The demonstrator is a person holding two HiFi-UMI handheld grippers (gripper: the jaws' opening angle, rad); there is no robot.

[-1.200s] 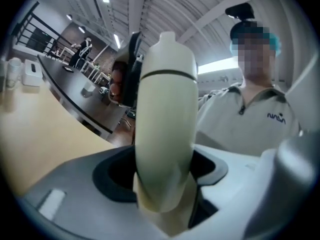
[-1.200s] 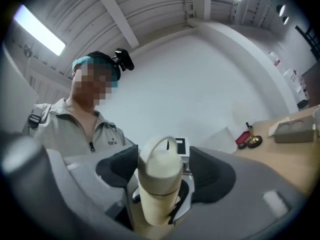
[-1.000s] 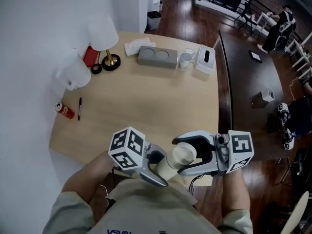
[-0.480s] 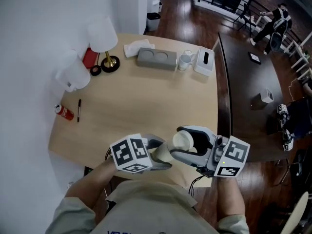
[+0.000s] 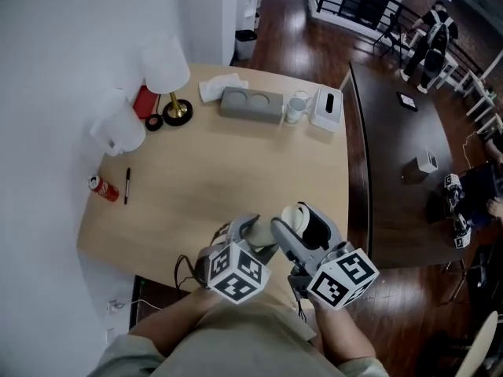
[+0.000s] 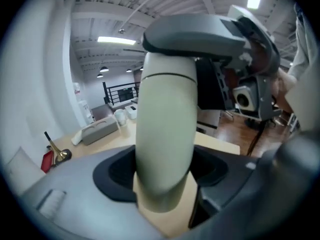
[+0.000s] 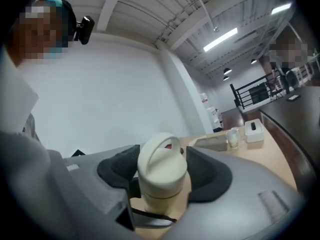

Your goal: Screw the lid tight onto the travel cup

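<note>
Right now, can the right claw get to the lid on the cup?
Probably yes. The lid sits right between the right claw's pads, which look snug against it, with nothing in the way. The left claw holds the cup lower down.

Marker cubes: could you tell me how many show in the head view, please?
2: left cube and right cube, side by side at the table's near edge. None seems hidden.

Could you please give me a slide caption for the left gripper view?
Left gripper clamps the cream cup by its body, wooden table behind.
</note>
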